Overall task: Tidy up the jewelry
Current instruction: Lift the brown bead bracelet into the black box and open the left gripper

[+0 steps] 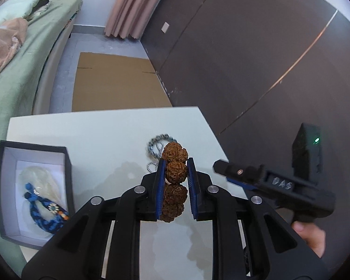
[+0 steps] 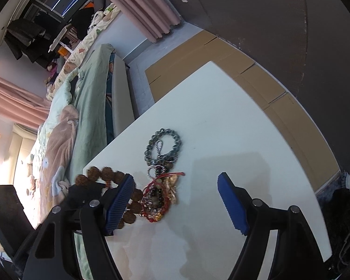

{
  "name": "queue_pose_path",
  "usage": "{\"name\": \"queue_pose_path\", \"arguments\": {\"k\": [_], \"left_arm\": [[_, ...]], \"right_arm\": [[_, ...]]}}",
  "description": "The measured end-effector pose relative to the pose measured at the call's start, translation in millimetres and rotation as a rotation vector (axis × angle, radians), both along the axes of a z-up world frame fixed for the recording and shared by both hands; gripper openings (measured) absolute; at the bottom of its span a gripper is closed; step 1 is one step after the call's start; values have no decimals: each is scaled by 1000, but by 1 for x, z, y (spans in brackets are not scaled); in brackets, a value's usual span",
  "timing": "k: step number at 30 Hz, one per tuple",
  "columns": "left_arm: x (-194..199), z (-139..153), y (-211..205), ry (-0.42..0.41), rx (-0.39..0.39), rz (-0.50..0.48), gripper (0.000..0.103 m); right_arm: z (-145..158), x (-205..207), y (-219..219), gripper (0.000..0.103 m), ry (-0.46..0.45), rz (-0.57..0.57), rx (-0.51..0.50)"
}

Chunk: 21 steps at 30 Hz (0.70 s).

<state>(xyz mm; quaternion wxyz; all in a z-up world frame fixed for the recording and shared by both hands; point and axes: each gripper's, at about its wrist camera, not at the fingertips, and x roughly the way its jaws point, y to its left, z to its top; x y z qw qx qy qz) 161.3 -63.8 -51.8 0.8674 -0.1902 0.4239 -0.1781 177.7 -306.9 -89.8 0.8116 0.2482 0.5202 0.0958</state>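
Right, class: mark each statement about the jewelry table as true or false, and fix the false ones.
1. The left gripper is shut on the brown bead bracelet. True.
2. The right gripper is shut on a red string. False: its jaws stand wide open and hold nothing.
3. A blue braided bracelet lies in the box. True.
4. The grey bead bracelet is inside the box. False: it lies on the white table.
5. The box has its lid on. False: it is open and its inside shows.
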Motion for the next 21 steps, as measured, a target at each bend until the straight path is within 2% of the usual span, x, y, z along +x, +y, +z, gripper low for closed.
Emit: {"name": "queue_pose_path", "arguments": {"k": [4, 12, 18, 21], "left_arm": [[1, 6, 15, -18, 2, 30, 19], [11, 3, 41, -8, -11, 79, 19], [14, 2, 53, -2, -30, 103, 19], [15, 1, 57, 2, -40, 111, 19]], "right_arm": [[-3, 5, 15, 66, 4, 26, -2], [-21, 13, 51, 39, 75, 113, 43], [-30, 17, 72, 29, 102, 138, 16], [-36, 19, 81, 27, 119, 140, -15]]}}
